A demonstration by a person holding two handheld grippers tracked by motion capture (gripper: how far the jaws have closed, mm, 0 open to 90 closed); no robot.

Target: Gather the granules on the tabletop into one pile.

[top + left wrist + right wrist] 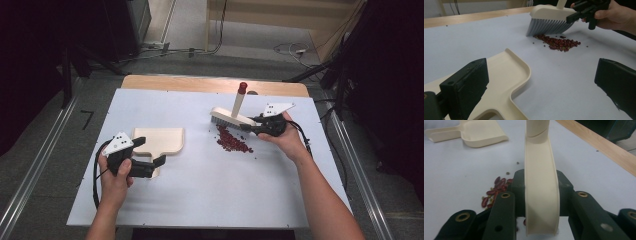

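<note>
Here the right claw (251, 125) is clamped on the cream back of the brush (227, 119), whose bristles stand on the white tabletop (210, 195) just behind the pile of red beans (233, 140). The brush's red-tipped handle leans toward the far wooden edge (200, 84), which lies near. The left claw (148, 152) stands wide around the handle of the dustpan (162, 140) without pressing it. Between the dustpan's mouth and the beans lies a bare strip of tabletop, and the whole near half is open too.

The left gripper view shows the dustpan's raised curved rim (525, 66) and the grey bristles (546, 27) touching the far side of the beans (559, 43). The right gripper view shows both black pads flat against the brush back (541, 187), with a few stray beans (496, 187) loose to one side and the dustpan (479, 131) well apart.
</note>
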